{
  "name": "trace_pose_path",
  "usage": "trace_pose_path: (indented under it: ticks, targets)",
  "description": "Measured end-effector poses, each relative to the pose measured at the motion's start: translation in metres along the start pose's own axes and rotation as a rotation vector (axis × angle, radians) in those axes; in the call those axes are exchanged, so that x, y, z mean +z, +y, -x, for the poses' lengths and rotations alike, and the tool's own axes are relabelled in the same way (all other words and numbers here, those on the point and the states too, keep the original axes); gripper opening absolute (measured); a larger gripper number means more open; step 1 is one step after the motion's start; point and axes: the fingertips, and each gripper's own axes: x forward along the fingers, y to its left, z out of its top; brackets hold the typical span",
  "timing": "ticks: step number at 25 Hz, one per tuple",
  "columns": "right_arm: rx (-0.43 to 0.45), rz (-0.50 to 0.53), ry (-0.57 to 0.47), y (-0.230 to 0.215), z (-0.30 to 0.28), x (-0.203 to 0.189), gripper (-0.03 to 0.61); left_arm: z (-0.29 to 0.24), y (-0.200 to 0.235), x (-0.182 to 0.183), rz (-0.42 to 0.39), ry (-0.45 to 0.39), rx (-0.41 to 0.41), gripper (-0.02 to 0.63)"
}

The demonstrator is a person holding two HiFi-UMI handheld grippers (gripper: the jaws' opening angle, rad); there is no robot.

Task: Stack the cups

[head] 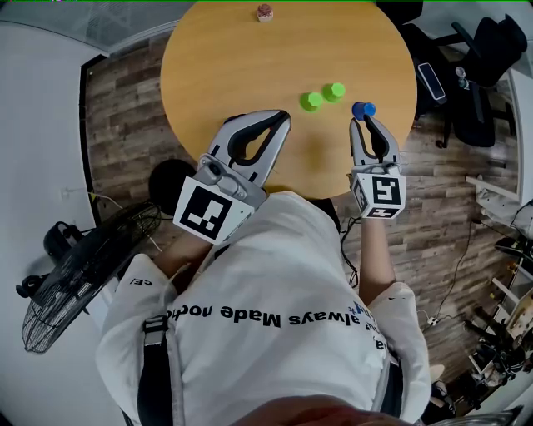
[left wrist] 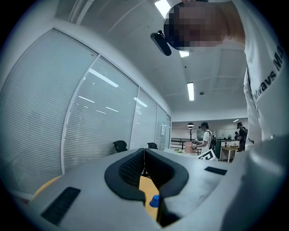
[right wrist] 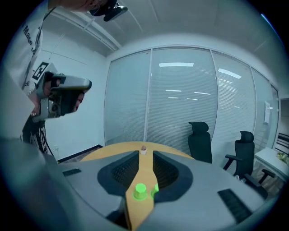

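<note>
Cups all stand unstacked, green cups (head: pixel 311 101), blue cup (head: pixel 363 109), pinkish cup (head: pixel 265 12); left gripper (head: pixel 280 122) closed empty, right gripper (head: pixel 366 122) parted, holding nothing.

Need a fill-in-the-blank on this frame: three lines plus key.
The round table holds two ___ cups close together.
The cup nearest the right gripper is ___.
The left gripper is ___ (open or shut).
Missing words: green; blue; shut.

cup pair (head: pixel 312 101) on table (head: pixel 250 58), third cup (head: pixel 363 109) seemingly just right.
</note>
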Motion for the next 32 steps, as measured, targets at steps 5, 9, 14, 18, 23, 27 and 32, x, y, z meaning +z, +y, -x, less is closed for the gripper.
trace_pose_path:
  ticks: [5,9,14,18,23,27,32]
  targets:
    - [-0.050,0.007,0.096,-0.029,-0.014,-0.056,0.127,0.001,0.000,-0.001,0.000,0.006,-0.001,0.025]
    - [-0.076,-0.014,0.175,-0.049,-0.026,-0.095,0.152,0.001,0.005,-0.003,0.007,0.007,0.002,0.025]
    - [-0.106,-0.023,0.263,-0.073,-0.039,-0.136,0.168,0.002,0.012,-0.003,0.015,0.009,0.011,0.025]
    - [-0.115,-0.056,0.317,-0.088,-0.051,-0.165,0.183,0.005,0.016,-0.003,0.018,0.013,0.021,0.025]
    - [-0.128,-0.078,0.392,-0.108,-0.069,-0.199,0.213,0.005,0.019,-0.003,0.018,0.014,0.027,0.025]
    - [-0.127,-0.103,0.439,-0.117,-0.079,-0.218,0.231,0.008,0.022,-0.006,0.015,0.026,0.032,0.025]
    - [-0.117,-0.115,0.494,-0.125,-0.089,-0.236,0.247,0.010,0.024,-0.008,0.008,0.043,0.042,0.025]
